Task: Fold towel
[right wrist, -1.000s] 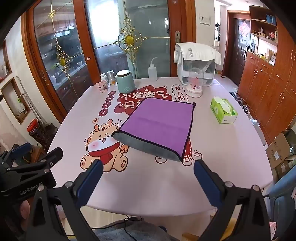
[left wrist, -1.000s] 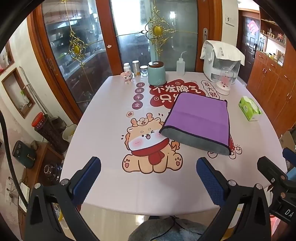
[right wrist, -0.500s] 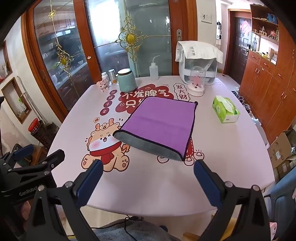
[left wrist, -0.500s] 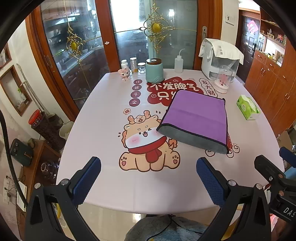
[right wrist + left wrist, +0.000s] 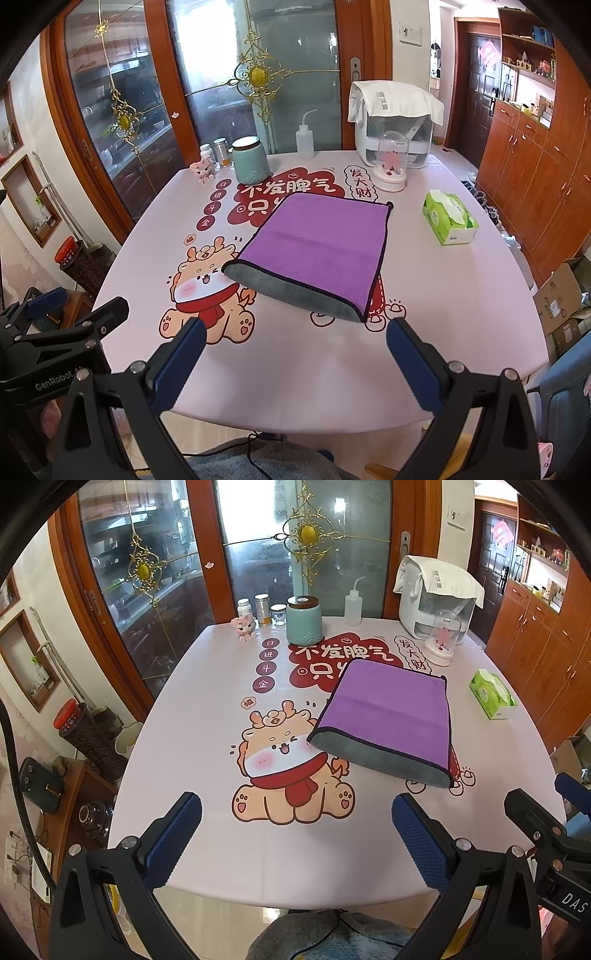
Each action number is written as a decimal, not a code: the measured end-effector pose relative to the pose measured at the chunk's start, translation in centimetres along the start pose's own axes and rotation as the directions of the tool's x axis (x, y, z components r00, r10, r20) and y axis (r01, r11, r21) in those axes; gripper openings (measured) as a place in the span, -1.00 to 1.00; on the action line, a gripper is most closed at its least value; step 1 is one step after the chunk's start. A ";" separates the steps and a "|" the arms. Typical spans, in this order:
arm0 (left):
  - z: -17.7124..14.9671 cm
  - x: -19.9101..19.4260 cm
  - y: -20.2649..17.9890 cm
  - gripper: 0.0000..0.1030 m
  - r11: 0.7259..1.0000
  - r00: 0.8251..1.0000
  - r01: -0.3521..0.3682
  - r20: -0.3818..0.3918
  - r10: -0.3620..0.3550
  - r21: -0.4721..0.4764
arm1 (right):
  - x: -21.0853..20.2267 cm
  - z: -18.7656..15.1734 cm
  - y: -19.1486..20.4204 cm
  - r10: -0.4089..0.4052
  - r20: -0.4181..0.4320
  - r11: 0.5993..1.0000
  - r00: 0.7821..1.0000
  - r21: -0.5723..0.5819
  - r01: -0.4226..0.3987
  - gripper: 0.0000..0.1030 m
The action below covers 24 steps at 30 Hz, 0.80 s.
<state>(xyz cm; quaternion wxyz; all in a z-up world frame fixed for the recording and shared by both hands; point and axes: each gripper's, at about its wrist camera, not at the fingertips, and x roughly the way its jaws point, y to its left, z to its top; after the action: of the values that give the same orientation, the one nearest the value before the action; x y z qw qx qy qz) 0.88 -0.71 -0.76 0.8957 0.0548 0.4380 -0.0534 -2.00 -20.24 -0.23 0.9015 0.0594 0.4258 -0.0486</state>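
A purple towel [image 5: 388, 709] with a grey underside lies folded on the table, its grey fold edge toward me; it also shows in the right wrist view [image 5: 325, 240]. My left gripper [image 5: 295, 838] is open and empty, held back above the table's near edge, well short of the towel. My right gripper [image 5: 295, 358] is open and empty, also held back near the front edge. The right gripper's body shows at the right of the left wrist view [image 5: 546, 834], and the left gripper's body shows at the left of the right wrist view [image 5: 66, 332].
The table [image 5: 207, 738] has a pink cloth with a cartoon print. At its far side stand a teal jar [image 5: 304, 620], small bottles [image 5: 262, 609], a squeeze bottle [image 5: 352, 605], a white appliance [image 5: 436, 602] and a glass dome [image 5: 441, 638]. A green tissue pack [image 5: 493, 694] lies at the right.
Both grippers have drawn back and risen a little from the table; the towel looks slightly farther off. The towel has not moved and both jaws stay open.
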 end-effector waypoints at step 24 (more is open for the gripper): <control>1.4 1.3 -0.4 0.99 1.000 0.999 0.025 0.020 -0.025 0.019 | 1.0 1.0 0.0 -0.040 0.017 0.999 0.999 -0.006 0.040 0.85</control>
<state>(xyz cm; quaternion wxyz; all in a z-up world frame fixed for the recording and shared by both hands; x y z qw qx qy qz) 2.67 -1.42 -0.92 0.8988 0.0570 0.4290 -0.0693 -0.54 -20.43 -0.38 0.9040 0.0474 0.4197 -0.0657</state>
